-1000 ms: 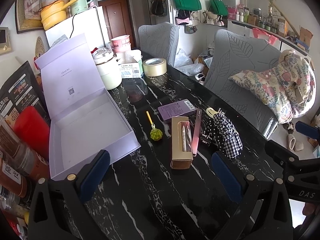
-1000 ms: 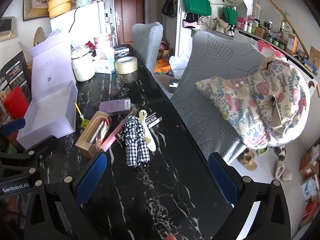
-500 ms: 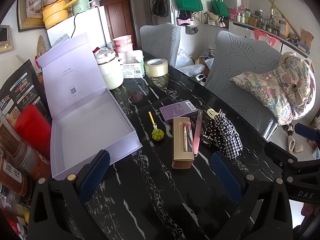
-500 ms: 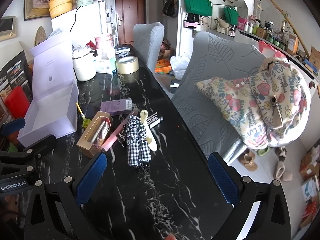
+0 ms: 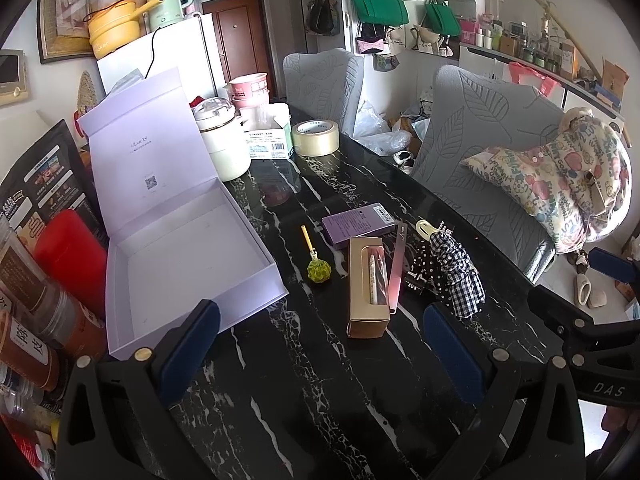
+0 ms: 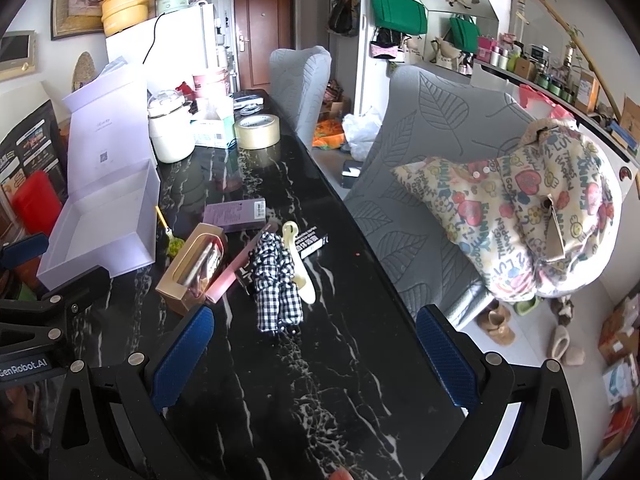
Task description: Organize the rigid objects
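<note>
An open lilac gift box point(image 5: 184, 248) point(image 6: 100, 236) lies at the left of the black marble table point(image 5: 312, 380). Beside it lie a green ball pen point(image 5: 317, 266), a purple flat box point(image 5: 358, 224) point(image 6: 234, 214), a tan windowed box point(image 5: 368, 284) point(image 6: 192, 268), a pink strip point(image 5: 397, 268), a small black box point(image 5: 416, 276) and a folded checked umbrella with a cream handle point(image 5: 454, 268) point(image 6: 278, 280). My left gripper point(image 5: 318, 352) is open and empty, short of the tan box. My right gripper point(image 6: 314, 352) is open and empty, short of the umbrella.
At the far end stand a white rice cooker point(image 5: 222, 140), a tissue box point(image 5: 268, 138) and a tape roll point(image 5: 315, 138). Jars point(image 5: 28, 344) and a red box point(image 5: 68, 256) crowd the left edge. Grey chairs point(image 5: 480, 152) line the right side.
Both grippers have drifted slightly forward over the table, so the objects sit a little nearer. Nothing on the table has moved.
</note>
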### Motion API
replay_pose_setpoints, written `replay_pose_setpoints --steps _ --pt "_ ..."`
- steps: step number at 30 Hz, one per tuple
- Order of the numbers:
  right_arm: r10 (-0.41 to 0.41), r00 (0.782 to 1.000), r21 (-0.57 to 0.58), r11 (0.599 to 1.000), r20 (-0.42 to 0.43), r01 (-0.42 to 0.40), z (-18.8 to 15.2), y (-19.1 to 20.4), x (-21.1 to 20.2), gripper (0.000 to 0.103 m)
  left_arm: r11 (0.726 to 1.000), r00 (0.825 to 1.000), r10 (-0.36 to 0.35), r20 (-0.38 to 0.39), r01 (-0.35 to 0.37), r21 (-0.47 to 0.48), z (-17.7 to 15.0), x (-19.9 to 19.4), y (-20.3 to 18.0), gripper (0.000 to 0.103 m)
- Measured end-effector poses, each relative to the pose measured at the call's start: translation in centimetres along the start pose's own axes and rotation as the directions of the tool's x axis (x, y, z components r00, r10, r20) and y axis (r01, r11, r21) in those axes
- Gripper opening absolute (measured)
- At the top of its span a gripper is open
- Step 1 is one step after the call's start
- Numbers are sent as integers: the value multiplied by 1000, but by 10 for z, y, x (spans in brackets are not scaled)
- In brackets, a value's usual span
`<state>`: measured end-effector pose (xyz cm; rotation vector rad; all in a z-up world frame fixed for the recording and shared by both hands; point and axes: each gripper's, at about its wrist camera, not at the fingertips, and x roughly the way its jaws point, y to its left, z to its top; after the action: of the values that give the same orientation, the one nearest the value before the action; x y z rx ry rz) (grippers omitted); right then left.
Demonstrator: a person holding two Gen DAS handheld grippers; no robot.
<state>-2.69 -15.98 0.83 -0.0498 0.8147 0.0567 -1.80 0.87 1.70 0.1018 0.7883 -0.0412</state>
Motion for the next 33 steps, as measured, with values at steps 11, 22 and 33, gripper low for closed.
replay_pose_setpoints --steps 11,22,33 --pt "18 1000 -9 1000 -9 -18 -3 -1 3 103 1000 1000 9 -23 -9 -6 -5 6 2 103" --pt "64 998 -19 998 4 -64 -9 -6 10 103 1000 1000 9 -29 -9 6 -9 12 -4 103" --pt "121 993 42 992 -16 -120 -18 -25 32 103 1000 998 -9 -59 10 20 -14 39 -15 103"
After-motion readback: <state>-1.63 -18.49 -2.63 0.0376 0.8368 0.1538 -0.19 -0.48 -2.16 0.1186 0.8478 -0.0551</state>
